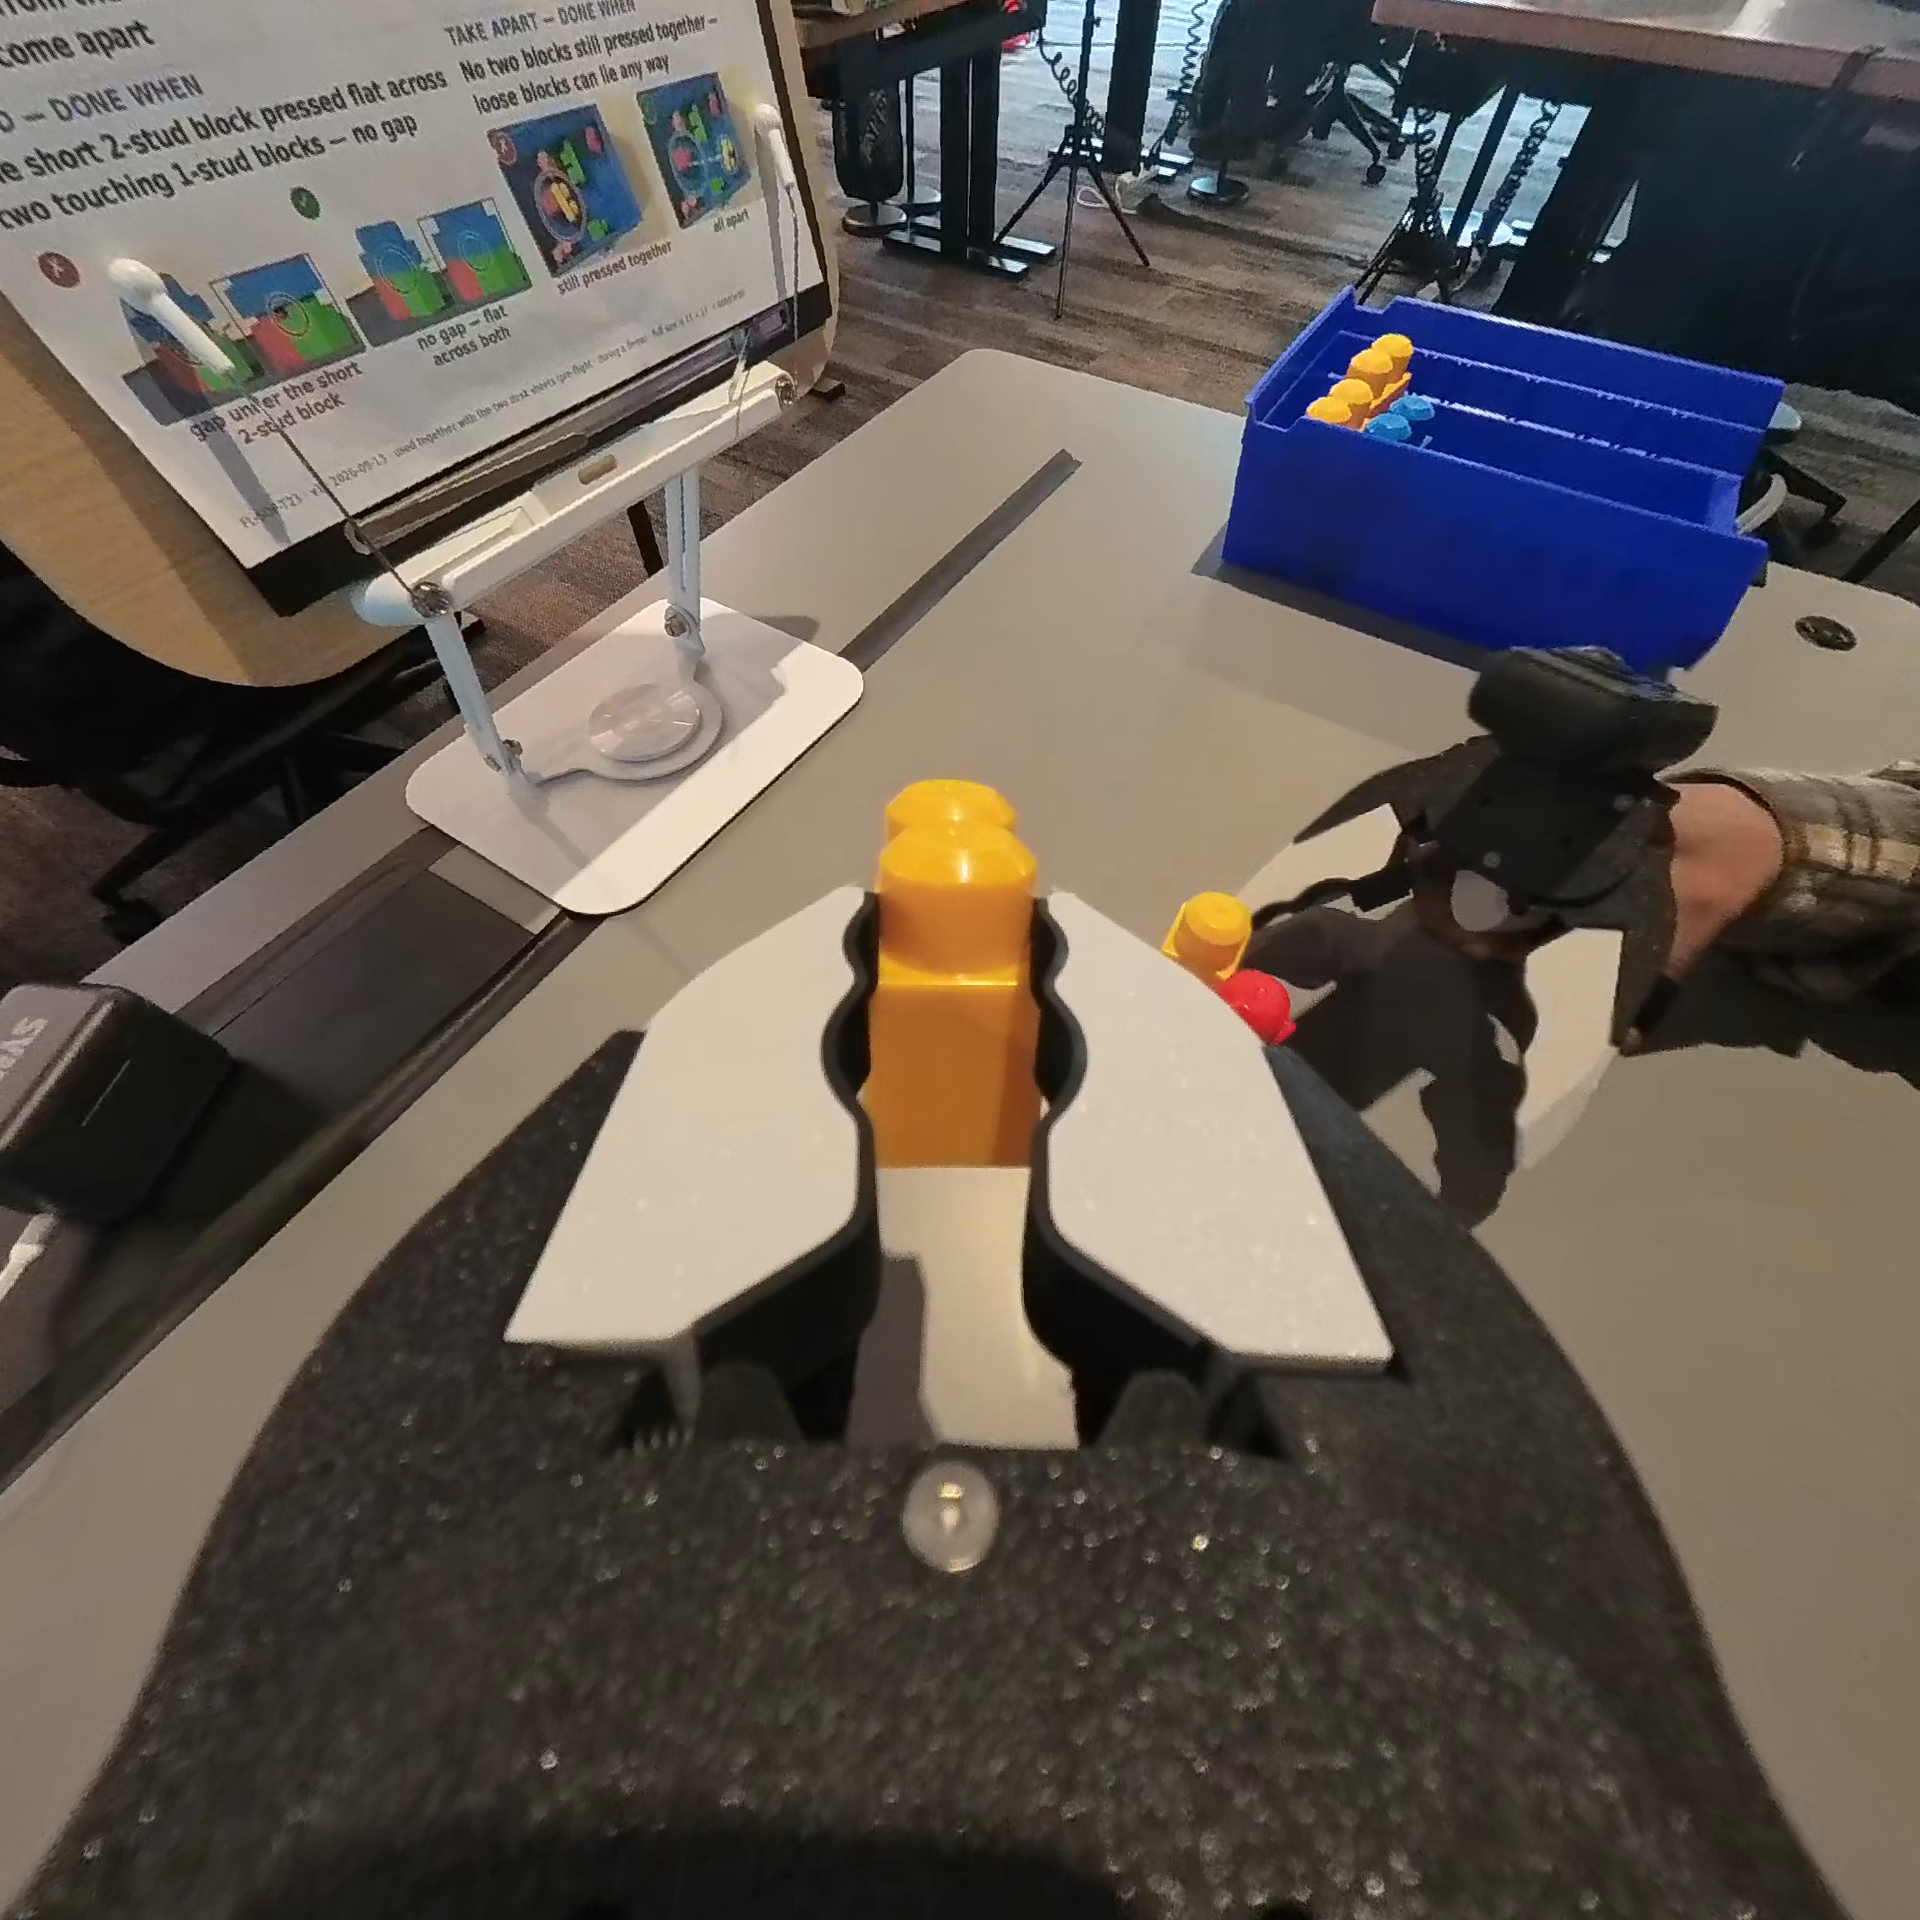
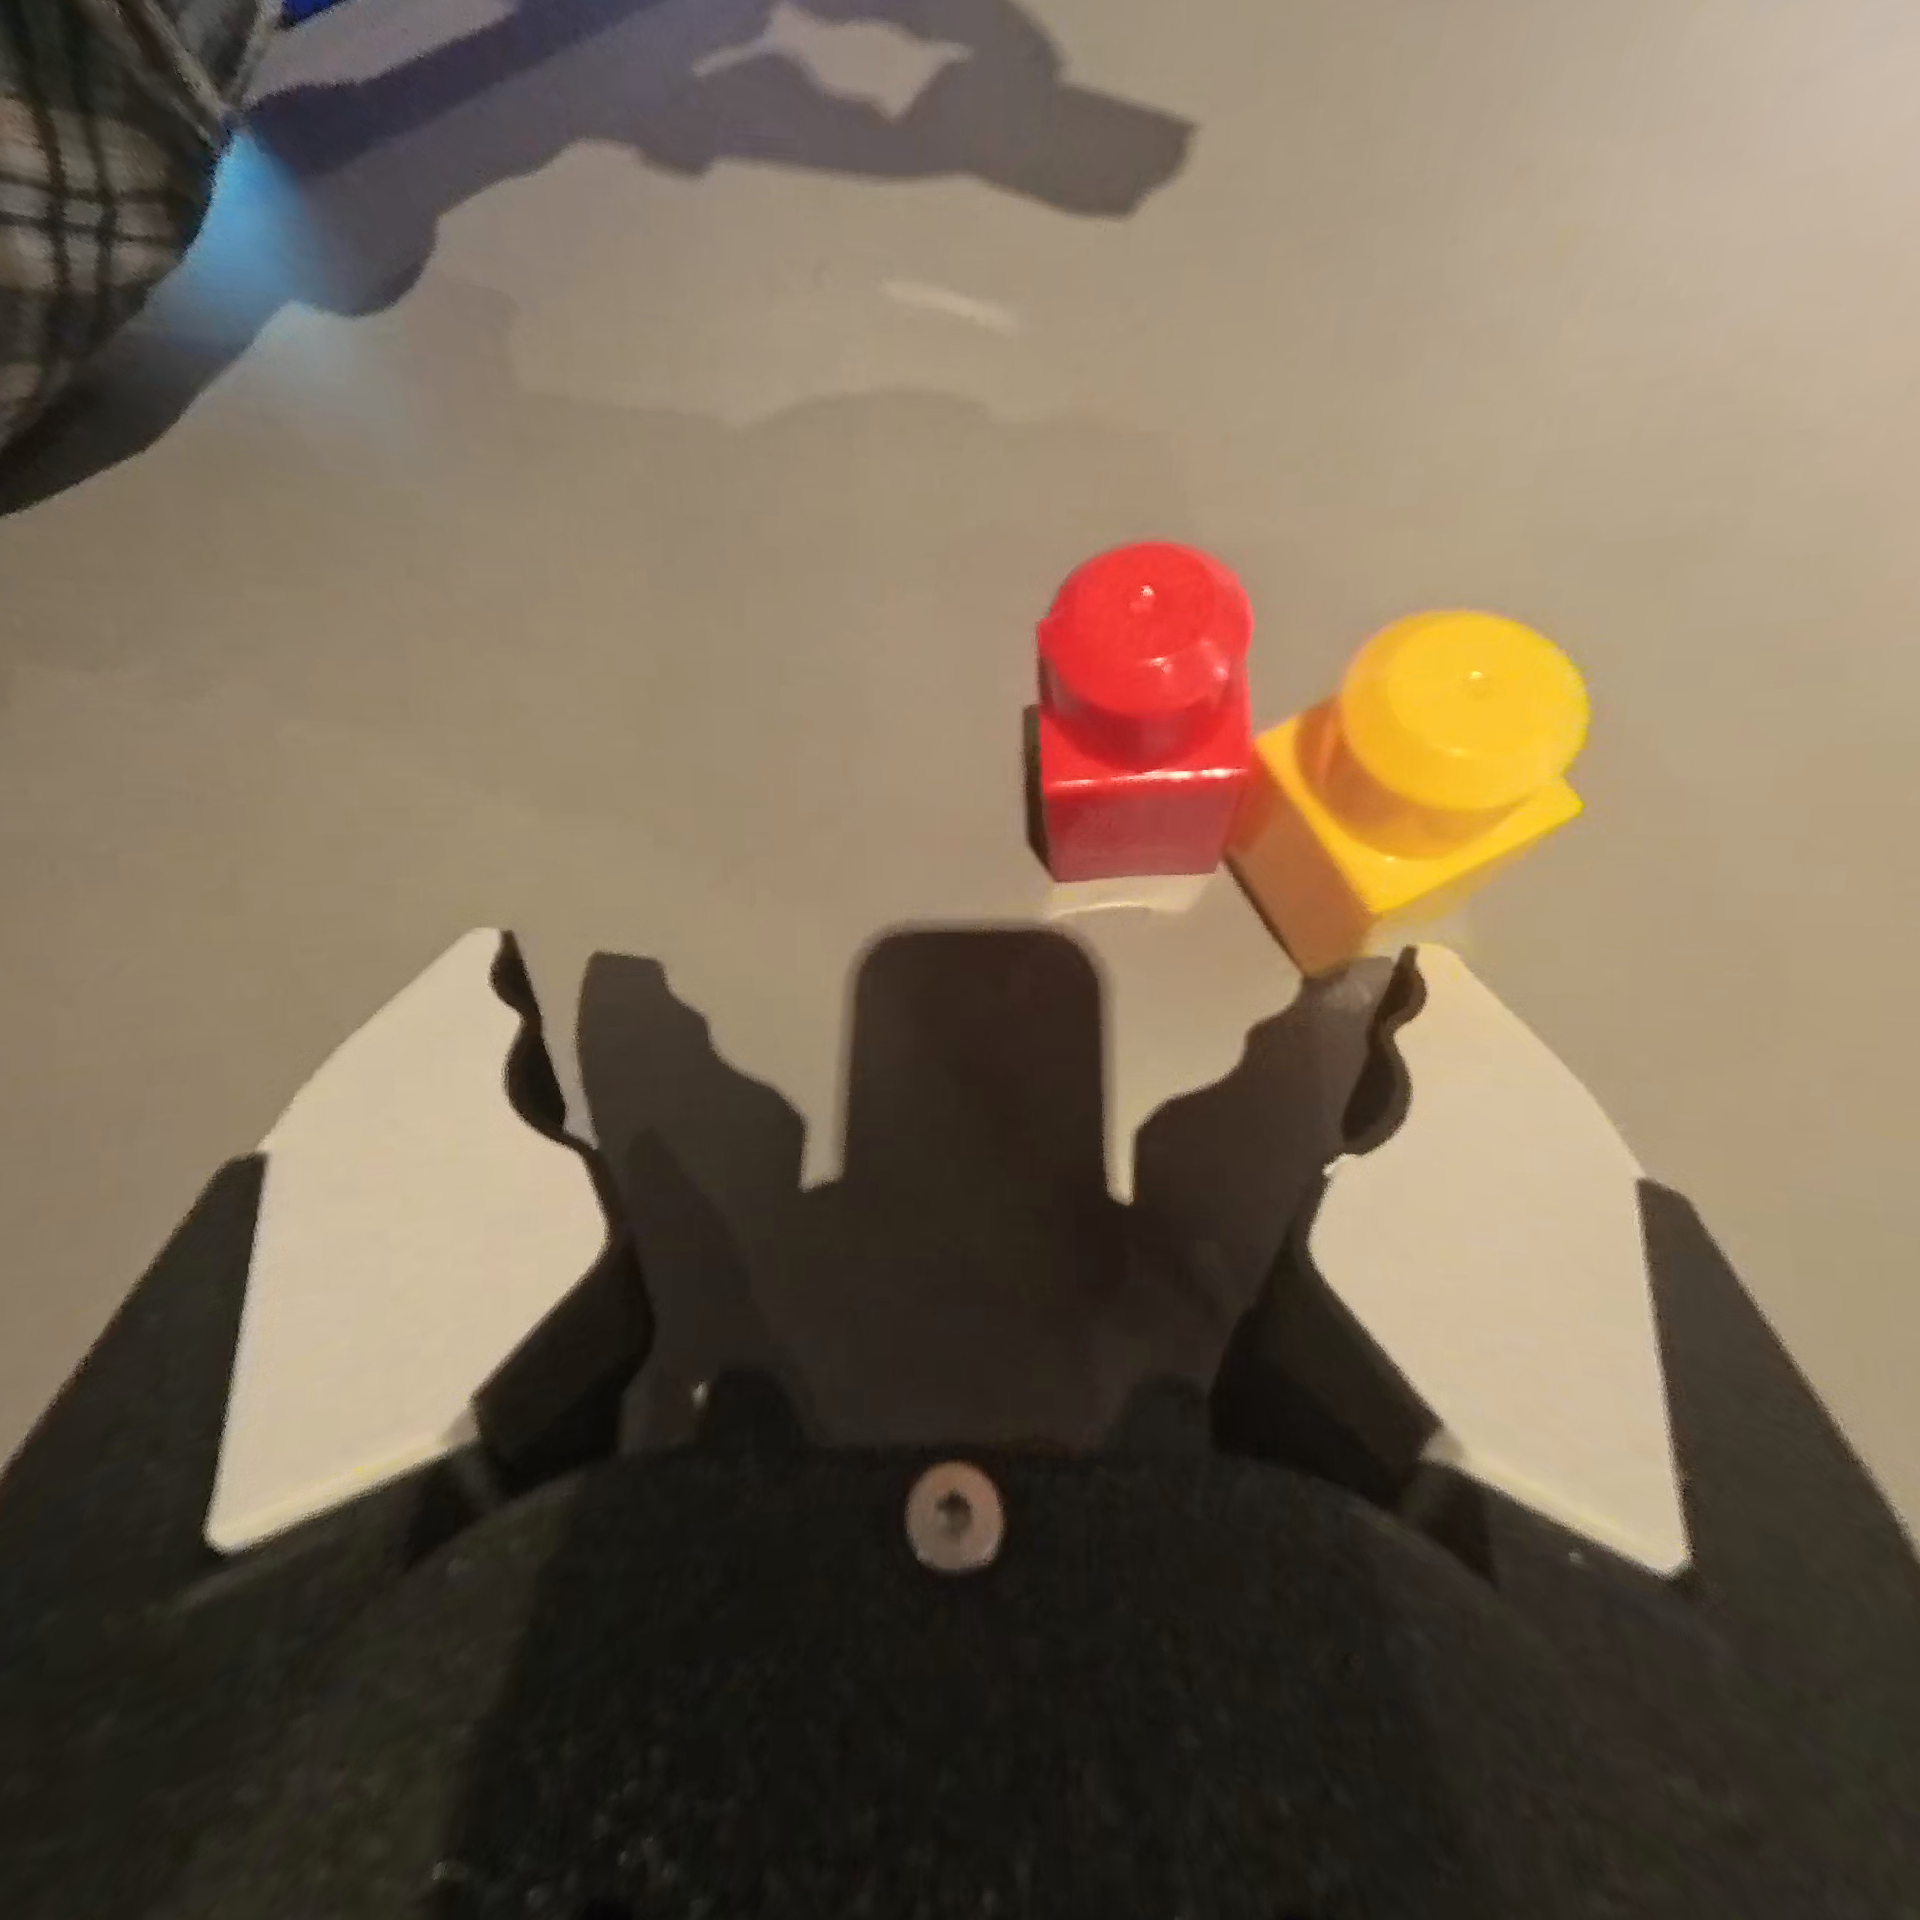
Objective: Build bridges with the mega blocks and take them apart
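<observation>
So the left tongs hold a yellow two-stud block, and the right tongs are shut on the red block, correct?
Not quite. The right wrist view shows the right tongs open and empty, with the red block standing free on the table just ahead. The left tongs do hold the yellow two-stud block.

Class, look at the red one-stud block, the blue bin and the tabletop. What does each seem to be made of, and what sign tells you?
Red one-stud block: glossy moulded plastic, judging by bright highlights and a moulding dot on its stud.
Blue bin: probably rigid plastic, uniform colour, thin moulded dividers.
Tabletop: smooth grey, semi-gloss, likely laminate; it reflects faintly.
</observation>
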Tool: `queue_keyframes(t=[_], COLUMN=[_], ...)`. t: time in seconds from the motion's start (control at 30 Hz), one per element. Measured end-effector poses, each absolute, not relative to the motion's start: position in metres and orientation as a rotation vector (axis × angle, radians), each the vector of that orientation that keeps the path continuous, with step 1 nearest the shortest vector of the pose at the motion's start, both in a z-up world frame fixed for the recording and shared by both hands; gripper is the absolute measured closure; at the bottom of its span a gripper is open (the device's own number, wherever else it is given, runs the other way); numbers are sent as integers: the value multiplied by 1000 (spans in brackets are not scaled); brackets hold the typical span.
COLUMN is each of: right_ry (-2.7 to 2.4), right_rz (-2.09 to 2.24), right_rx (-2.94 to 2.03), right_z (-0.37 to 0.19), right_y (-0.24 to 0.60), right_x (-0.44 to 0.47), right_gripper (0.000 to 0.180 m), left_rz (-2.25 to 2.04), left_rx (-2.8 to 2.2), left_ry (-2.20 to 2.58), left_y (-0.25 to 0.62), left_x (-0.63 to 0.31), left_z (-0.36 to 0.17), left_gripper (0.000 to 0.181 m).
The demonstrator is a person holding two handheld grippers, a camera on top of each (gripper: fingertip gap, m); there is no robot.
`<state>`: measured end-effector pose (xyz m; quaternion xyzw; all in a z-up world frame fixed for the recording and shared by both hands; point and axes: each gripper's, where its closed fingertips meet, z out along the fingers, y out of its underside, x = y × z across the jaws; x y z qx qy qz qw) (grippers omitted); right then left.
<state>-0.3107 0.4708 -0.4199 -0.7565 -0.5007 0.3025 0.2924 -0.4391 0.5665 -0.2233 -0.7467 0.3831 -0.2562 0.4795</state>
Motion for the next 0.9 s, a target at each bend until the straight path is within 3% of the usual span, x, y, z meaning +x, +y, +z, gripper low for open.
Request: queue_keyframes(t=[0.9], right_ry=[-1467], right_rz=[819], right_rx=[-1939], right_z=[-419], right_y=[459], right_x=[-325], right_gripper=[36], left_rz=[-618], left_rx=[-1820], left_ry=[962], left_y=[563], left_x=[-433], left_z=[-224], left_gripper=[153])
